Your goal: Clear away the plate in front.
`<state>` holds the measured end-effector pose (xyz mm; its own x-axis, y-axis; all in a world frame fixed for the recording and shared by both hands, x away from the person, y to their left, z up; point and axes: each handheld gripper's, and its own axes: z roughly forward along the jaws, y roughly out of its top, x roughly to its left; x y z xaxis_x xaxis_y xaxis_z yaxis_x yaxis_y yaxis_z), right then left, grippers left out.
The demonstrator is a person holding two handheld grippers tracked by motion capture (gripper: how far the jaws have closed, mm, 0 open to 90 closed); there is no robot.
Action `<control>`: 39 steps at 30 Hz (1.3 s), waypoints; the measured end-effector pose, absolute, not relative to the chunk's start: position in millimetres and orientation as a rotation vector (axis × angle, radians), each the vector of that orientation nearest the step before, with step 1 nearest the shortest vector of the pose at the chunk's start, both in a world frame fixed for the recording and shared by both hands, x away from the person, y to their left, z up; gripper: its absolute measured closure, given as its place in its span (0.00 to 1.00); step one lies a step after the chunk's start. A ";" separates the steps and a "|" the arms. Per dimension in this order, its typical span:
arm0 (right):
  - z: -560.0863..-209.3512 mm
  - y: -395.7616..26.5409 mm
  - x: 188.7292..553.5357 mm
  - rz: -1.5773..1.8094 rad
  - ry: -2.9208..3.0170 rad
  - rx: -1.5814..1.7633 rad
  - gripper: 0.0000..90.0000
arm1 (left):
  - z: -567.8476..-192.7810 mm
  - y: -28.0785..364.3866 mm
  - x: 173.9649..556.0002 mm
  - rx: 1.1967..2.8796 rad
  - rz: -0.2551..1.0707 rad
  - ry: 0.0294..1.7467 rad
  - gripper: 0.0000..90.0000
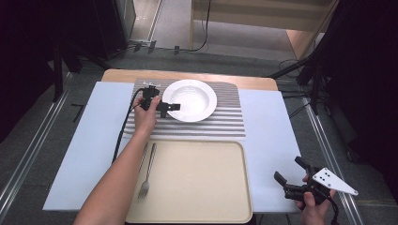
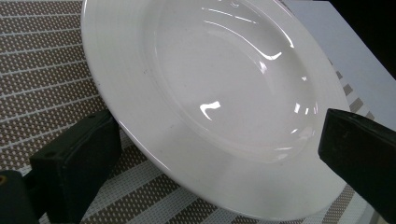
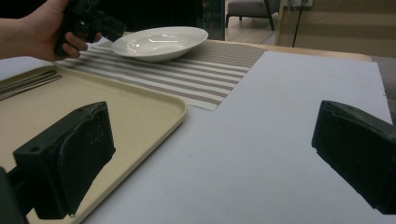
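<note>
While my left gripper [image 1: 170, 107] hung with jaws apart at the white plate [image 1: 190, 100] on the striped mat [image 1: 225, 123], my right gripper [image 1: 291, 176] waited, jaws spread, beside the tray [image 1: 202, 183]. Next, I judged, I needed to close on the plate's near rim.

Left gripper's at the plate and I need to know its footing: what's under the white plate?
The white plate sits on a striped placemat, whose stripes show all round it. The left gripper is open at its rim. The mat directly beneath the plate is covered.
</note>
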<state>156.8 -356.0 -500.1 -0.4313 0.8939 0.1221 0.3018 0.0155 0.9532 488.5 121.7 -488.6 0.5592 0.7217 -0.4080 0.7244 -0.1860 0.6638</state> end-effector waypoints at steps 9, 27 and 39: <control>-500.5 -355.7 157.0 1.436 1.763 1.224 0.00 | -493.0 120.1 494.4 1.878 -0.042 1.219 0.07; -503.0 -354.2 159.0 1.424 1.778 1.230 0.00 | -496.1 101.5 492.2 1.929 0.127 1.410 0.55; -504.4 -355.0 159.0 1.412 1.774 1.245 0.00 | -482.5 92.3 486.5 1.847 0.115 1.341 0.80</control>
